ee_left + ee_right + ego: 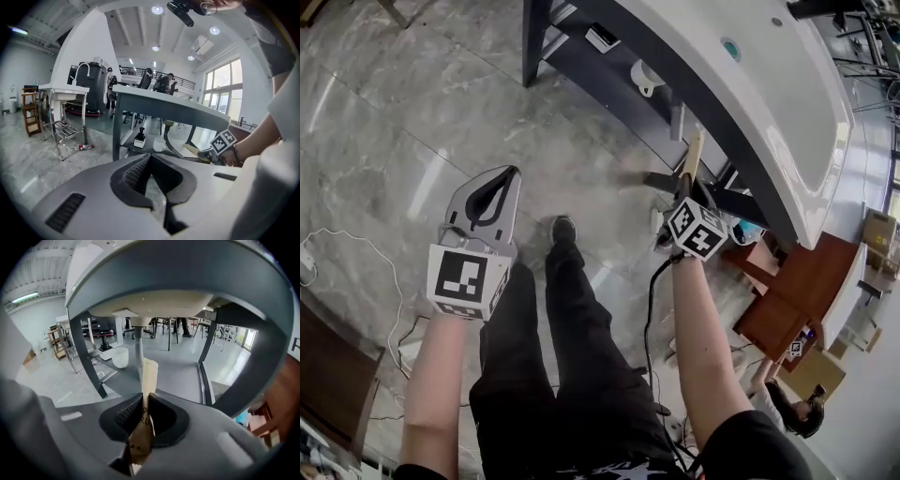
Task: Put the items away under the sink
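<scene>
Tan paper packet point(149, 373) clenched upright in right tongs point(143, 404) before the open edge of the dark shelf point(180, 376) under the white sink point(154, 305); one white cup point(120, 357) at left, bare shelf alongside; left tongs point(149, 159) closed, empty

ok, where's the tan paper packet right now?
Right gripper view, centre: tan paper packet clamped in the right tongs, tip poking up before the dark under-sink shelf, white cup to its left.

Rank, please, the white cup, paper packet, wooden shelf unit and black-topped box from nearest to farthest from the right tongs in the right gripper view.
1. paper packet: clamped in the right tongs.
2. white cup: under-sink shelf, ahead left.
3. black-topped box: same shelf, beyond the cup.
4. wooden shelf unit: far left background.
</scene>
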